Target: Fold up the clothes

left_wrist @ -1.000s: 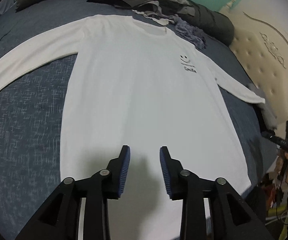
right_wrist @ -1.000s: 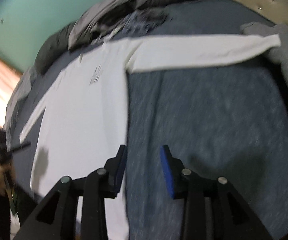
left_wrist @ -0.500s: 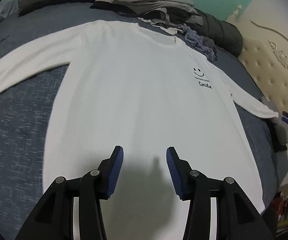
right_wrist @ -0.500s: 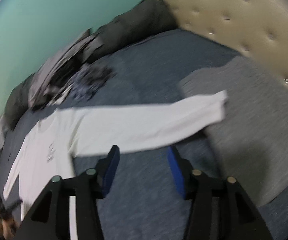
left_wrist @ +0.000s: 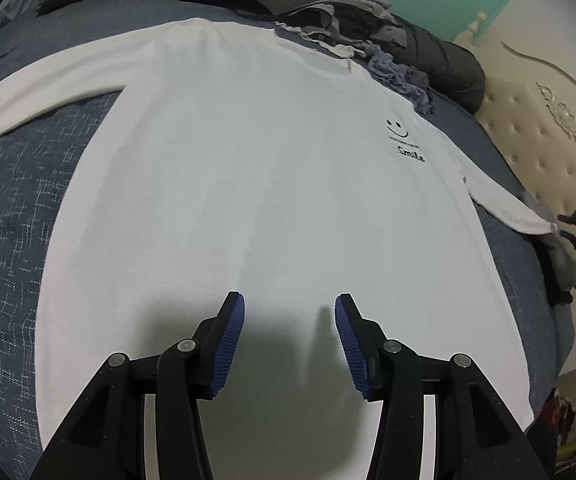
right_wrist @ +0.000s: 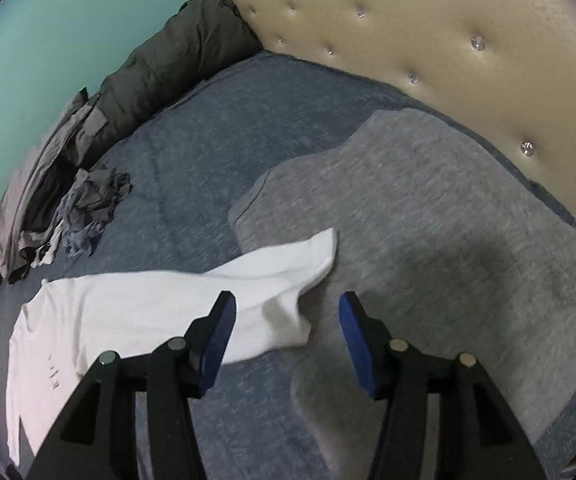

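Observation:
A white long-sleeved shirt [left_wrist: 267, 160] with a small smile print lies spread flat, front up, on the blue bedspread [left_wrist: 3, 208]. My left gripper [left_wrist: 289, 300] hovers low over the shirt's lower middle. Its jaws are opening, with nothing between them, and it casts a shadow on the cloth. In the right wrist view, the shirt's sleeve [right_wrist: 215, 292] runs out to a cuff resting on a grey cloth [right_wrist: 448, 220]. My right gripper [right_wrist: 288, 298] is open just above that cuff and does not touch it. The left wrist view shows it small at the far sleeve end [left_wrist: 568, 226].
A heap of dark and grey clothes [left_wrist: 328, 12] lies beyond the shirt's collar, with a dark padded jacket [right_wrist: 175, 56] against the teal wall. A cream tufted headboard [right_wrist: 448, 40] rises past the grey cloth. The bed's edge drops off at the lower right [left_wrist: 560, 360].
My left gripper sank closer to the shirt and its jaws widened. My right gripper swung from beside the shirt's body out to the sleeve cuff near the headboard, jaws wider.

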A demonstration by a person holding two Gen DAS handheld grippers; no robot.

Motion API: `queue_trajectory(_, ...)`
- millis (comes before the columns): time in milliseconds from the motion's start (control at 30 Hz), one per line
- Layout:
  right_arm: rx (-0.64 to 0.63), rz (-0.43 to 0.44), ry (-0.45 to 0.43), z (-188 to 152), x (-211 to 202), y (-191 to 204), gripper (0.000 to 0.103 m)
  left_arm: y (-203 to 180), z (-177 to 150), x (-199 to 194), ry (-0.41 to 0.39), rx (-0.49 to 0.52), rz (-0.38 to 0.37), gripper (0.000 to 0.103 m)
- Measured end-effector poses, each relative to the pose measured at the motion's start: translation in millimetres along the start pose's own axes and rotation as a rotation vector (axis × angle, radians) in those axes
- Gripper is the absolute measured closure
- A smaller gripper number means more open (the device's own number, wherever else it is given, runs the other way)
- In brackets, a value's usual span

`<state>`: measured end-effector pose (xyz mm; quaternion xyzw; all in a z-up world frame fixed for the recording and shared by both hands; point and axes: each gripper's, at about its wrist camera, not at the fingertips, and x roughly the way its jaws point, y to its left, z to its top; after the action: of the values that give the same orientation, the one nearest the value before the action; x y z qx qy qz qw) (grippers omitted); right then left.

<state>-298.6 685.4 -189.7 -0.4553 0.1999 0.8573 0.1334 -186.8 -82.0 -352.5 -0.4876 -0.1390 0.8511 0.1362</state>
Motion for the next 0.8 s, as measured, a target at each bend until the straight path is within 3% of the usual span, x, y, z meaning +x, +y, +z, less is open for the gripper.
queue_trajectory(300,-0.084,-0.026,0.083,11,42,5,0.049,6,-2,1,0.0,-0.023,0.005,0.051)
queue_trajectory(500,-0.173,-0.066,0.069,9,48,15,0.095,7,-4,5,0.009,-0.017,0.013,0.051)
queue_trajectory(600,-0.241,-0.087,0.009,13,38,24,0.098,7,-6,6,0.011,-0.018,0.01,0.051)
queue_trajectory(800,-0.242,-0.066,-0.136,39,0,24,0.099,8,-6,4,0.002,-0.048,-0.012,0.051)
